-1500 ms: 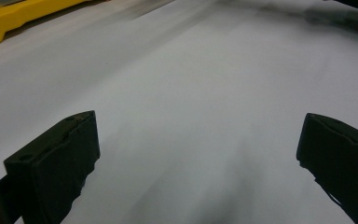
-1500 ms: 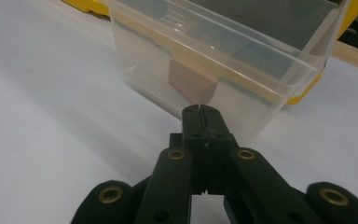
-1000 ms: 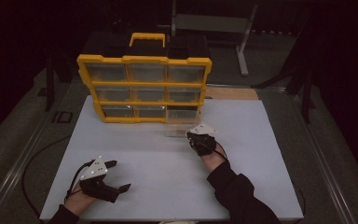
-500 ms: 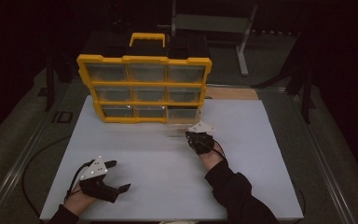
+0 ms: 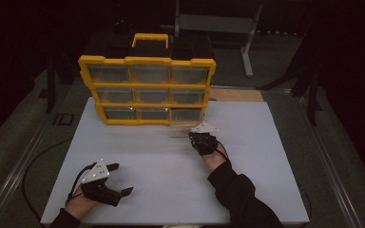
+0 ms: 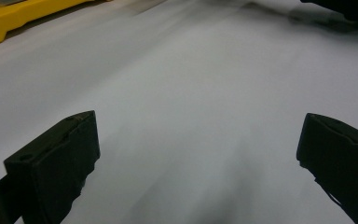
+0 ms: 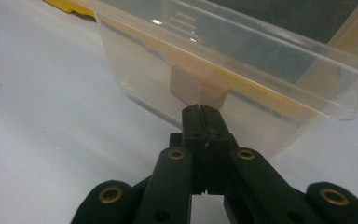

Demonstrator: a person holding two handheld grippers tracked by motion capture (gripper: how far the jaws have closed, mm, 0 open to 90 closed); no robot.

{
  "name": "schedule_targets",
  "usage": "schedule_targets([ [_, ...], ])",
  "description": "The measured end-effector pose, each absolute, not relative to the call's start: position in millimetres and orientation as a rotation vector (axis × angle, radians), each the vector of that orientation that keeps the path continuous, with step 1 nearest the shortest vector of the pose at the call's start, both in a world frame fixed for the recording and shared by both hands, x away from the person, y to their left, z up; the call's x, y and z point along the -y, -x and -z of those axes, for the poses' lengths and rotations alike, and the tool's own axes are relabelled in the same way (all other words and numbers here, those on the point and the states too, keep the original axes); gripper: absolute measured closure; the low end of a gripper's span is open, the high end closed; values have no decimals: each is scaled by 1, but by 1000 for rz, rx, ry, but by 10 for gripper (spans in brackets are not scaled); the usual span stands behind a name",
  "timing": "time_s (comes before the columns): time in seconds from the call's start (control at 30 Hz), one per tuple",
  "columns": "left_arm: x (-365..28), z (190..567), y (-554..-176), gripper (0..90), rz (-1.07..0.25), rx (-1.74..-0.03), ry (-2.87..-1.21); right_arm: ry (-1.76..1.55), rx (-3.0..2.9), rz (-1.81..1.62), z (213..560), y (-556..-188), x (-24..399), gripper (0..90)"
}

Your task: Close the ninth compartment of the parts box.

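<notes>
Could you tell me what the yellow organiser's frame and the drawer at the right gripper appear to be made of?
The organiser frame looks like moulded plastic: uniform opaque yellow, rounded edges, a slight sheen. The drawer seems to be clear, glossy plastic: the yellow frame shows through its thin walls, and small highlights glint on its rim. The right gripper has its jaws shut at the drawer's front.

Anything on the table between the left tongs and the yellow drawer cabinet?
No. In the high view, bare white tabletop separates the left tongs from the yellow drawer cabinet.
</notes>
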State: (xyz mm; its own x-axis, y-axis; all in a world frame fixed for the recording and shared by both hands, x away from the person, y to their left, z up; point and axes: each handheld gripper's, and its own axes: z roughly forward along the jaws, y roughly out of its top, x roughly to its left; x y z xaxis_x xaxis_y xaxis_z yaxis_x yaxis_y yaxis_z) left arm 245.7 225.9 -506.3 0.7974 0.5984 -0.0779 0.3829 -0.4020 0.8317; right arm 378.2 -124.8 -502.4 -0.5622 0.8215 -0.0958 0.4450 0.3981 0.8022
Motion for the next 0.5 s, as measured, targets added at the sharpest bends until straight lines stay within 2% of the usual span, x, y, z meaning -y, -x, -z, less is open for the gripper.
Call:
schedule_targets([
  [0.5, -226, 506, -246, 0, -286, -730, -2040, -1103, -2177, -1028, 501, -387, 123, 900],
])
